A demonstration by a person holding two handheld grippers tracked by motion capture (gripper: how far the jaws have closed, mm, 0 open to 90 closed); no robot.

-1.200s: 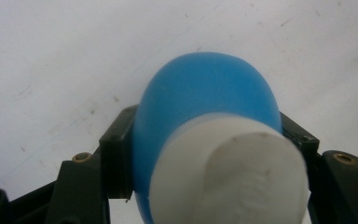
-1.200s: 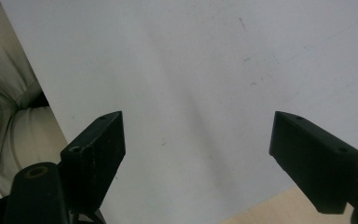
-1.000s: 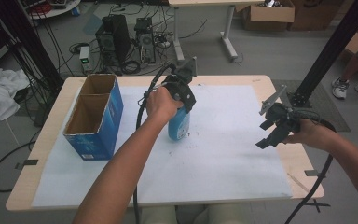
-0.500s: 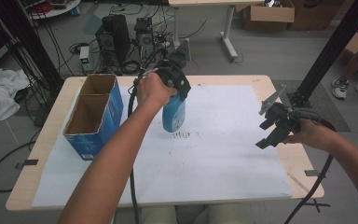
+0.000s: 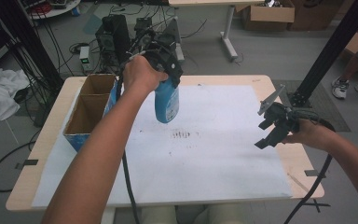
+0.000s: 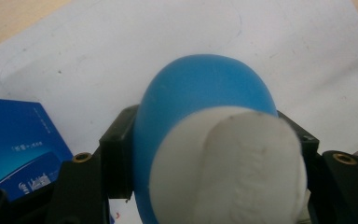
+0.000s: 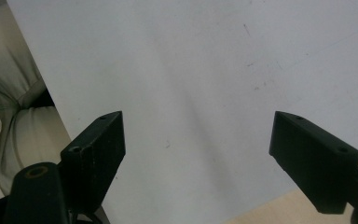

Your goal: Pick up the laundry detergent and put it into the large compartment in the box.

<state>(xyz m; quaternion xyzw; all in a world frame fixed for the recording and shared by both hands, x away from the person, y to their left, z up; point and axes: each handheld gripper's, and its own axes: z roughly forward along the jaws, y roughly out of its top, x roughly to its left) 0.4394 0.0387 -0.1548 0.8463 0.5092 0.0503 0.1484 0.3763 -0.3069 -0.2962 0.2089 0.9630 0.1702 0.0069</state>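
At the left edge of the table (image 5: 37,179) stands a blue cardboard box (image 5: 89,114) with two open compartments, on the left border of the white paper sheet (image 5: 214,158) that covers most of the tabletop. Just beside the box, to its right, the left gripper (image 5: 165,70) holds a blue bottle (image 5: 167,100) in the air above the far left part of the sheet, the bottle hanging down and a little tilted. In the left gripper view the jaws are pressed on both sides of the blue bottle (image 6: 205,116), its white cap (image 6: 233,163) is toward the camera, and the corner of the blue box (image 6: 18,144) lies below on the sheet. Near the middle of the sheet there is a small patch of dark marks (image 5: 182,135). At the right edge of the table the right gripper (image 5: 272,126) hovers over the sheet, well apart from the bottle. In the right gripper view its jaws stand wide with nothing between them, above the near edge of the white sheet (image 7: 205,70).
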